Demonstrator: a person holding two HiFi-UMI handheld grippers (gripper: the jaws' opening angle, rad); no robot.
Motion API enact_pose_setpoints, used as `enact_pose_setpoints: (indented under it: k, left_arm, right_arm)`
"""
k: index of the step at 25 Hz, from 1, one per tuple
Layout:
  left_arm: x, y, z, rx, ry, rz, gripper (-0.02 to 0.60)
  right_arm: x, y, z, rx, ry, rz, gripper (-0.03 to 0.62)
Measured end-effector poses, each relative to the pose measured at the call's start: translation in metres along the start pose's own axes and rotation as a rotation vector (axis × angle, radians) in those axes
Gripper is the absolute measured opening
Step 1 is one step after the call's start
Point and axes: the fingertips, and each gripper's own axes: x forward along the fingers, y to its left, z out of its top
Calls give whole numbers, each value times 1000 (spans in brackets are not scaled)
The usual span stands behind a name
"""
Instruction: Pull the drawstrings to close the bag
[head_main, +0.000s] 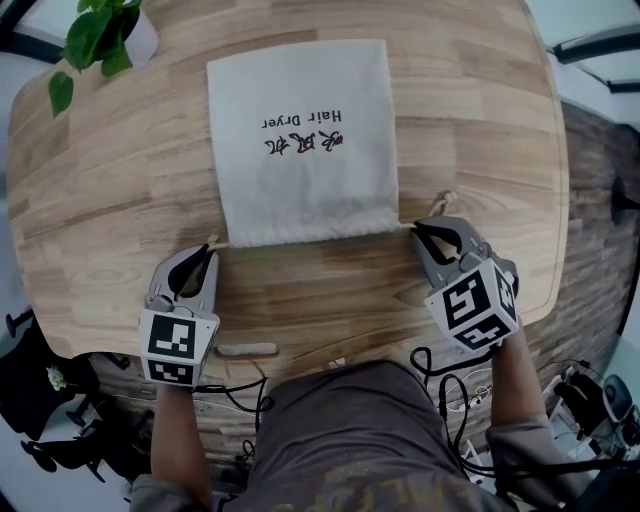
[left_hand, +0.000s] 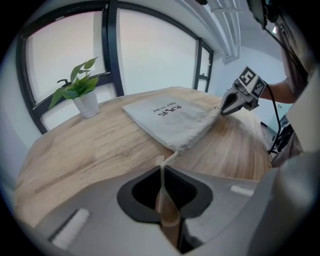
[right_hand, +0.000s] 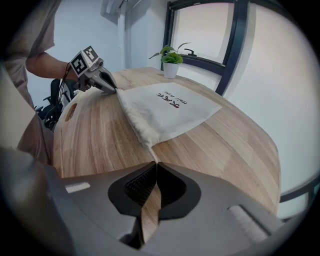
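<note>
Now the bag (head_main: 300, 140) lies flat mid-surface (head_main: 120, 190), its mouth edge nearest, running left-right. Left gripper (head_main: 210, 249) is clamped on the left string (left_hand: 170, 156) at the near-left corner, right gripper (head_main: 416, 229) on the right string (right_hand: 152, 152) at the near-right corner. Pulls should go outward, apart.

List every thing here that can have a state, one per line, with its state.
bag: lying flat on the table, mouth lightly puckered, not yet drawn shut
left drawstring: pinched, running from the bag's corner into the left gripper
right drawstring: pinched, running from the bag's other corner into the right gripper
left gripper: shut on the left drawstring
right gripper: shut on the right drawstring
potted plant: upright
</note>
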Motion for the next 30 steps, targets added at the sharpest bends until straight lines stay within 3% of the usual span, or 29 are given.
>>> enact_pose_setpoints:
  k: [2, 10, 17, 23, 26, 30]
  left_arm:
    - [-2, 9, -1, -40, 2, 13, 26]
    - [-12, 34, -17, -71, 29, 74, 6]
    - [-9, 29, -14, 67, 4, 94, 14]
    - [-14, 21, -15, 62, 4, 52, 263]
    - [-19, 11, -20, 113, 34, 39, 284]
    - [-28, 2, -7, 158, 11, 40, 287]
  right_arm:
    - [-1, -1, -5, 11, 12, -1, 37]
    - [-9, -1, -20, 32, 35, 15, 37]
    - [-4, -3, -14, -7, 44, -10, 40]
    - [-4, 8, -9, -7, 26, 29, 91]
    - [-7, 22, -9, -13, 38, 85, 188]
    - [-19, 26, 6, -42, 4, 77, 207]
